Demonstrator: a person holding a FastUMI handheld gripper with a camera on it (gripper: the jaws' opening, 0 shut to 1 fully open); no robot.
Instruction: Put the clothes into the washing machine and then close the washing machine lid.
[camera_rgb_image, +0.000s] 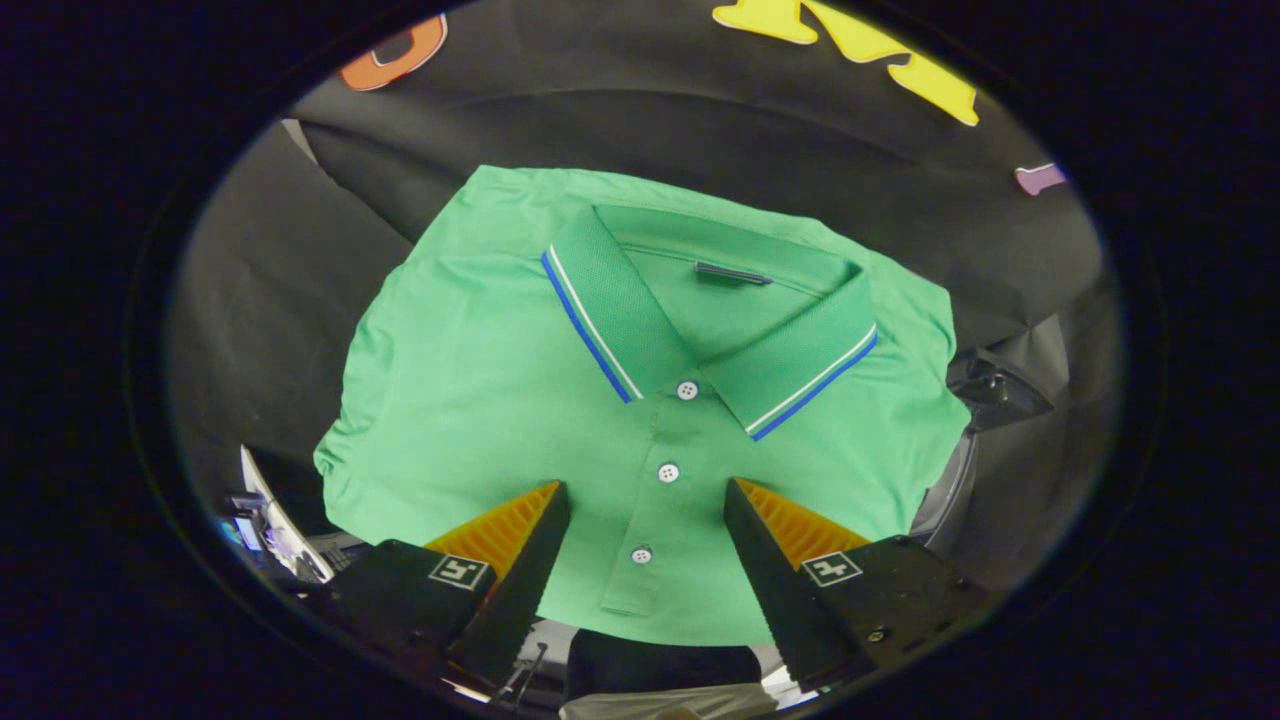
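Observation:
A folded green polo shirt (480, 370) with a blue-and-white striped collar and white buttons lies flat, collar away from me, just ahead of and under the fingers. My gripper (647, 488) hovers over the shirt's lower button placket, open, its two fingertips spread either side of the buttons with only cloth showing between them. I cannot tell whether the tips touch the fabric. A curved grey-white rim (955, 480) peeks out from under the shirt's right side; what it belongs to I cannot tell.
Black cloth (270, 300) surrounds the shirt on the left and beyond it. A dark fixture (995, 392) sits at the shirt's right edge. Small cluttered items and a white panel (275, 520) lie off the left finger.

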